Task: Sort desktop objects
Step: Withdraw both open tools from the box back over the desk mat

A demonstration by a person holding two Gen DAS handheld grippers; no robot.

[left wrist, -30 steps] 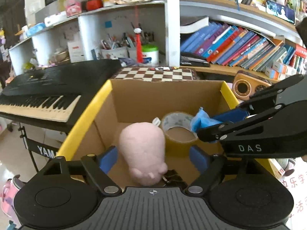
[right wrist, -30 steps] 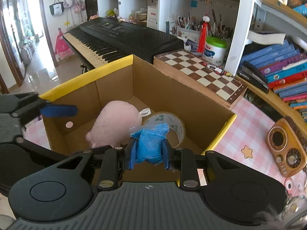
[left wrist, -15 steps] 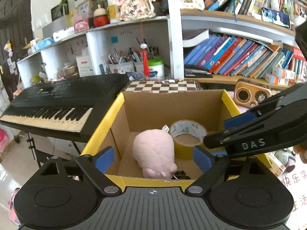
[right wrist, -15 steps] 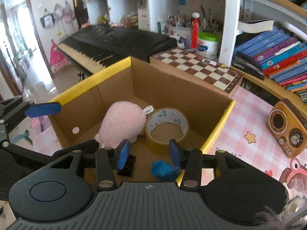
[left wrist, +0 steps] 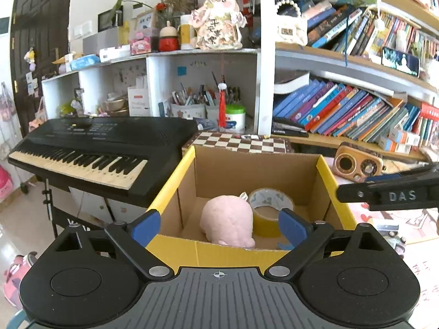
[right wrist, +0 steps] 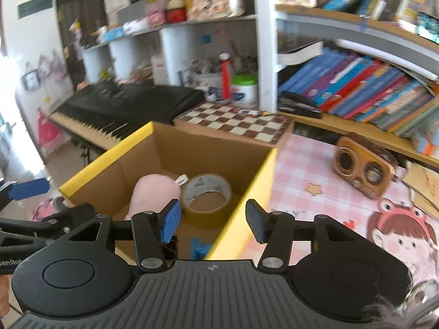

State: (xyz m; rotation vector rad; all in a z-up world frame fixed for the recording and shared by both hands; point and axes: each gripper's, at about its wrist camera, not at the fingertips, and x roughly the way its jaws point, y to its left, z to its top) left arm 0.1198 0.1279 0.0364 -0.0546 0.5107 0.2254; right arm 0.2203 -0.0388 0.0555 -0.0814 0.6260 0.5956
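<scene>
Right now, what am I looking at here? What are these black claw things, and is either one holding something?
There is no robot: a person holds a two-fingered claw in each hand, with a camera on each looking along its fingers. One picture is from the left claw, the other from the right claw. Both are open and empty; the right one's fingers have just been opening. Below sits a cardboard box holding a pink plush toy, a tape roll and a small blue item.

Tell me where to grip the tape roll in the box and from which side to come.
Grip the tape roll across its band wall, one finger in the open core and one outside, coming from above. It lies flat, hole up, on the floor of the cardboard box, and the pink plush toy crowds its left side, so take the wall away from the toy.
</scene>
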